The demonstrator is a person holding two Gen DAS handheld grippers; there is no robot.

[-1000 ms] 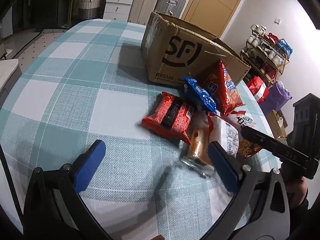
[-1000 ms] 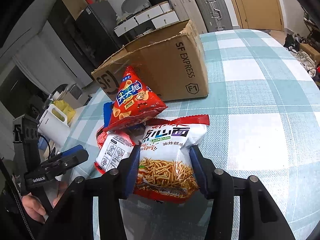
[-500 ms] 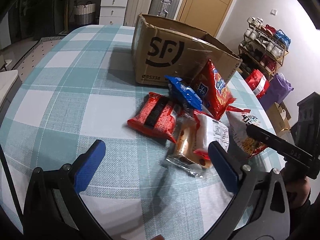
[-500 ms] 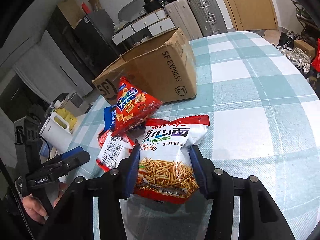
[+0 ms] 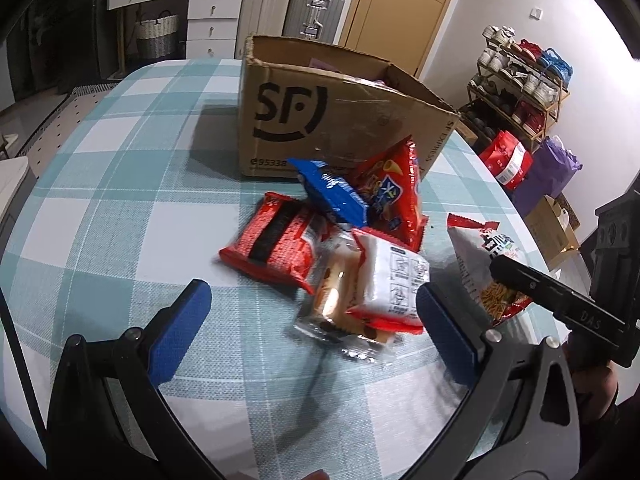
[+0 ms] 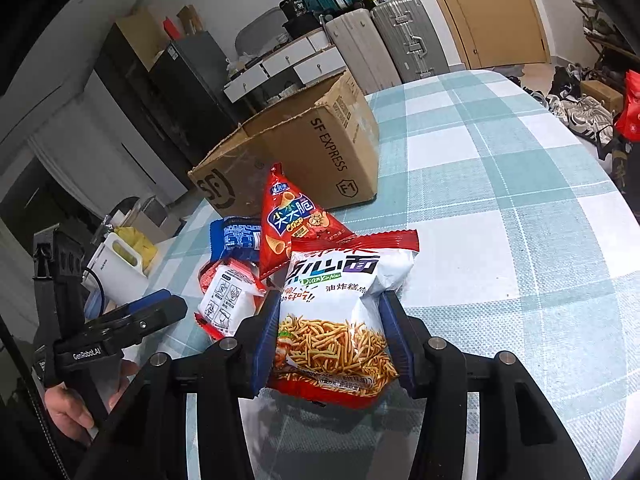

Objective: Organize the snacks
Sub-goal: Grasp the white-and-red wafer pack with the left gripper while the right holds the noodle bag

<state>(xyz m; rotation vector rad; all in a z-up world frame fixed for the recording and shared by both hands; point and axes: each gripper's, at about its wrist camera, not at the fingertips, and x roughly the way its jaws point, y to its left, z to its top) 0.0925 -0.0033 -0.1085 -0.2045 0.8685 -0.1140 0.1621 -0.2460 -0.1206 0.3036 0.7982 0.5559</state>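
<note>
My right gripper [image 6: 331,308] is shut on a white and red fried-noodle snack bag [image 6: 336,304], held just above the checked tablecloth [image 6: 500,240]. The same bag [image 5: 476,256] shows at the right of the left wrist view. A pile lies before the open SF cardboard box [image 5: 340,120]: a red triangular crisps bag [image 5: 394,188], a blue packet [image 5: 332,196], a red packet with a black stripe [image 5: 276,244], a white and red packet [image 5: 394,280] and a clear-wrapped biscuit [image 5: 332,292]. My left gripper [image 5: 314,304] hangs open above the near side of the pile, holding nothing.
Suitcases [image 5: 316,12] and white drawers [image 5: 208,20] stand behind the table. A shoe rack [image 5: 520,80] and bags [image 5: 508,160] are on the floor to the right. A white appliance [image 6: 120,264] sits off the table's left edge. A hand [image 6: 68,408] grips the left tool.
Both grippers have drawn back and risen a little. The noodle bag has come away from the pile with the right gripper. The left jaws stay open.
</note>
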